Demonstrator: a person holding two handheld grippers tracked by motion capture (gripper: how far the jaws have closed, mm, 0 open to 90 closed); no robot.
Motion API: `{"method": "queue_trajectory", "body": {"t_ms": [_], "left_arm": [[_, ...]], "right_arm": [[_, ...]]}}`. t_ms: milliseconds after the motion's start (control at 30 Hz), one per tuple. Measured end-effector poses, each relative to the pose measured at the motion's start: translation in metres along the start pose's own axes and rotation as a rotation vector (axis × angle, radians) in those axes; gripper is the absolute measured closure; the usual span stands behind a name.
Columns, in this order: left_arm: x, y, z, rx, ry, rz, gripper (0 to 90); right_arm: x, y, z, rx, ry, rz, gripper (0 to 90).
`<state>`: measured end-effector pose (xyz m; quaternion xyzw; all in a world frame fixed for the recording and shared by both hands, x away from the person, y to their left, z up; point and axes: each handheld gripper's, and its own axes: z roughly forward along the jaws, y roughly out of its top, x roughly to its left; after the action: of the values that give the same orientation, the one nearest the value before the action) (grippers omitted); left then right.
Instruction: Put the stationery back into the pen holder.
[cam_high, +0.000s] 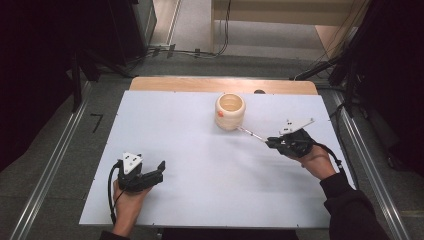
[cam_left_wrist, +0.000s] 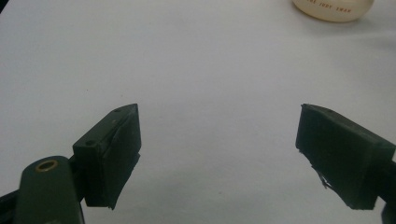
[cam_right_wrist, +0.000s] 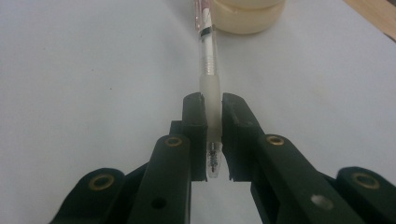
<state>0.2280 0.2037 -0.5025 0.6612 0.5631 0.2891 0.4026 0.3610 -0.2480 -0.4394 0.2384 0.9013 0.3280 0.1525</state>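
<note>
**Clear pen held level beside the cup: risks from this point**

Clear plastic forms the pen (cam_right_wrist: 208, 70) barrel, and the right gripper (cam_right_wrist: 214, 135) is clamped on its frosted grip section, with the tip and spring showing between the jaws. The pen points away from the gripper toward the cup (cam_high: 230, 111); its far end lies just beside the cup wall, low on the side facing the gripper. The cup stands upright on the white table (cam_high: 200, 165), mouth open.

The left gripper (cam_left_wrist: 219, 144) rests well away from the cup, jaws wide apart, nothing between them.

Judged step: carrying the pen to the cup for insertion.

Likely faults:

- Pen end strikes the cup wall. Cause: the pen lies nearly level and below the rim; it needs lifting and tilting first
- Cup slides or tips. Cause: nothing steadies it, and it looks light
- Pen pivots in the jaws. Cause: the grip sits near the tip, leaving a long barrel overhanging
- Pen slips out. Cause: smooth, narrow barrel between flat pads
</note>
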Motion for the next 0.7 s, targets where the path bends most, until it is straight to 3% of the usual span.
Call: {"method": "queue_trajectory", "body": {"t_ms": [433,700], "left_arm": [[0.0,0.0,0.0,-0.001,0.0,-0.001,15.0],[0.0,0.0,0.0,-0.002,0.0,0.0,15.0]], "right_arm": [[-0.003,0.011,-0.015,-0.042,-0.011,0.046,78.7],[-0.003,0.021,-0.022,-0.055,-0.023,0.05,78.7]]}}
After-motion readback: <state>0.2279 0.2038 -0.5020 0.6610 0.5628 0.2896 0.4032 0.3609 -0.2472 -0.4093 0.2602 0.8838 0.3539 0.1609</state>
